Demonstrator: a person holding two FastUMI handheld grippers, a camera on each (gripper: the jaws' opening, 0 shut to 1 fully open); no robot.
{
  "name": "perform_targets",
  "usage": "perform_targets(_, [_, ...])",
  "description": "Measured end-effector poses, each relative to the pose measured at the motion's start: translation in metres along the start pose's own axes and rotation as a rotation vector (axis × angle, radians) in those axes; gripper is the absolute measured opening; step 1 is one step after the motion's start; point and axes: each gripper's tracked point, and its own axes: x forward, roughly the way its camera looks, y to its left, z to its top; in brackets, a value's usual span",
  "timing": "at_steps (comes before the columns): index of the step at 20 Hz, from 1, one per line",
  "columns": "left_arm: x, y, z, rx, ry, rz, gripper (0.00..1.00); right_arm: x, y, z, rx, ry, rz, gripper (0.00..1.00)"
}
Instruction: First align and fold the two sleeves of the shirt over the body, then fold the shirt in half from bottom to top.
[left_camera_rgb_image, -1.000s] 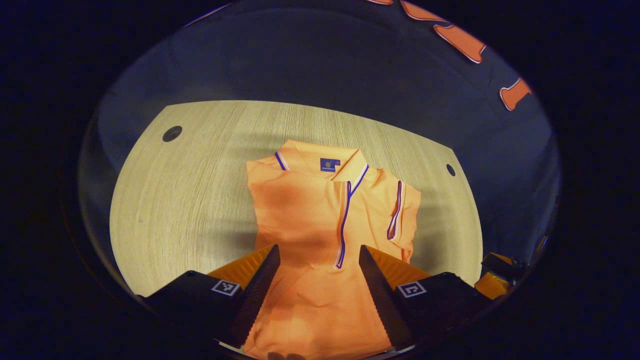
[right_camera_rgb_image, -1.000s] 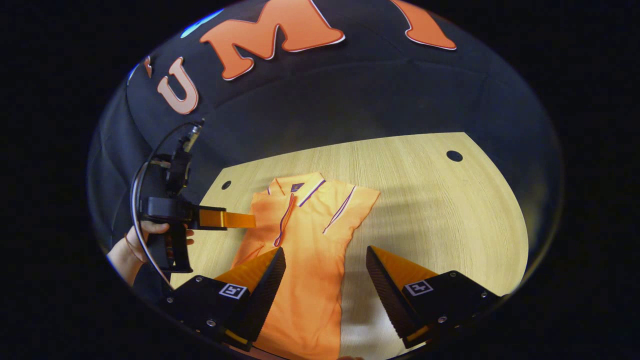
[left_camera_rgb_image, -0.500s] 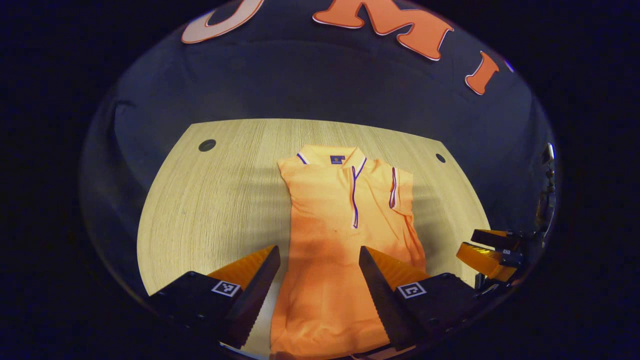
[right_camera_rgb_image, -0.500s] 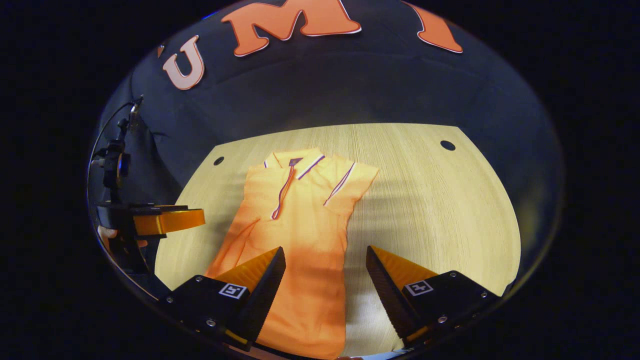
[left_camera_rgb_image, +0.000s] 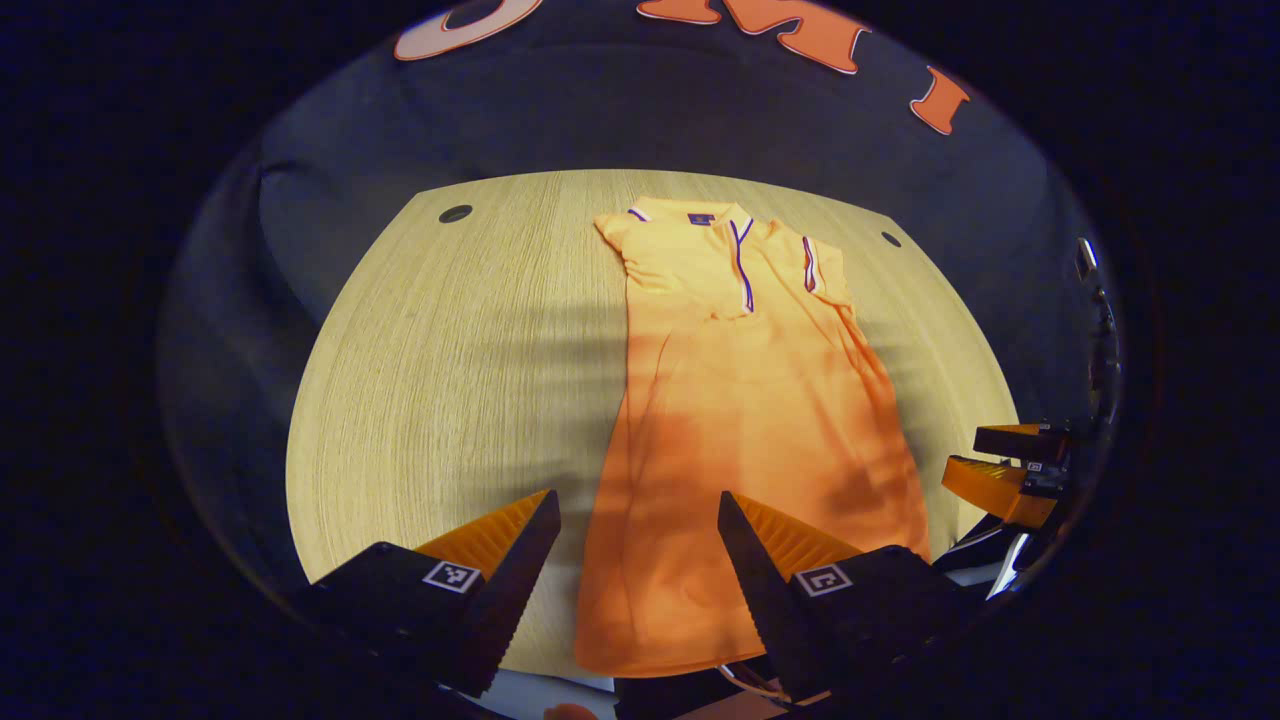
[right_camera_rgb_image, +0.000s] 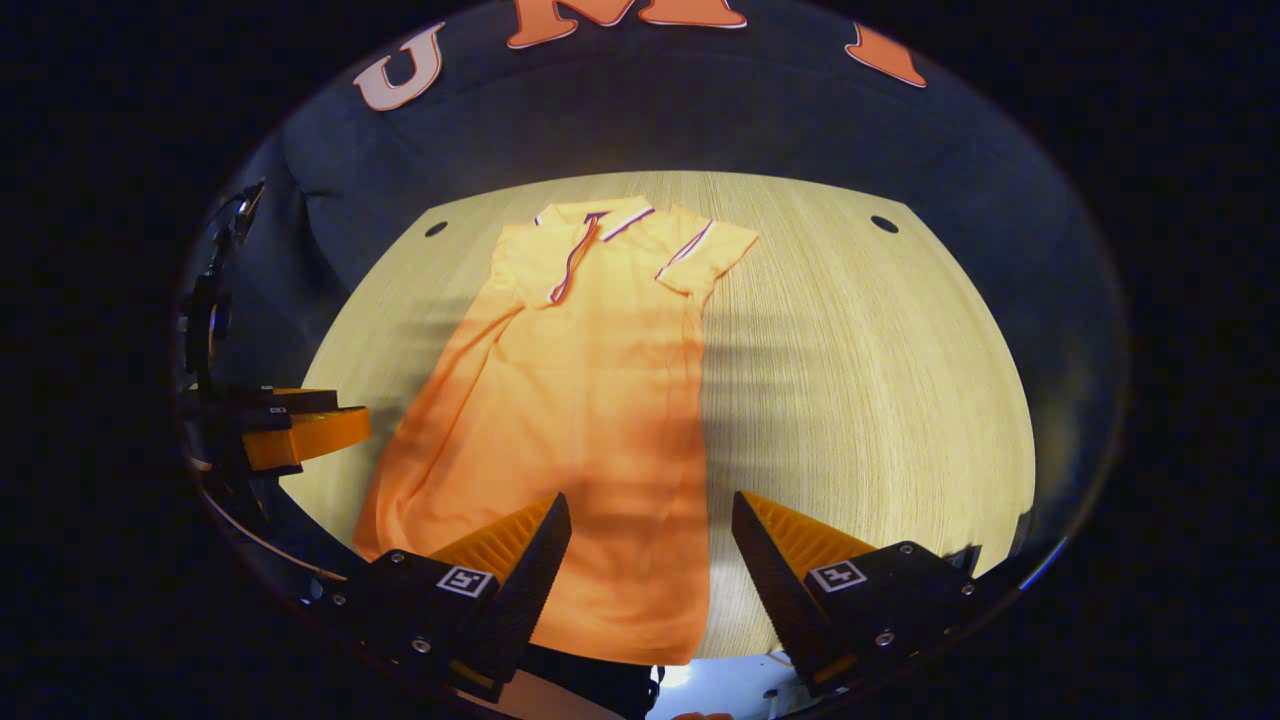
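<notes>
An orange polo shirt lies flat on the wooden table, collar at the far side, both sleeves folded over the body. Its bottom hem lies near the table's front edge. My left gripper hovers open above the hem's left part, nothing between its fingers. My right gripper hovers open above the hem's right corner, holding nothing. In the left gripper view the right gripper sits at the right edge. In the right gripper view the left gripper sits at the left edge.
The table has a round hole near each far corner. Bare wood spreads left of the shirt in the left gripper view and right of it in the right gripper view. The booth's dark wall stands behind the table.
Both grippers have drawn back from the collar end toward the table's front edge, so the whole shirt and its hem have come into sight. Both stayed open.
</notes>
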Motion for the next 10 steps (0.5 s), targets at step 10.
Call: perform_targets(10, [-0.004,-0.014,-0.13,-0.027,0.195,-0.018,0.98,0.008,0.014,-0.1,-0.02,0.222,-0.034,0.99])
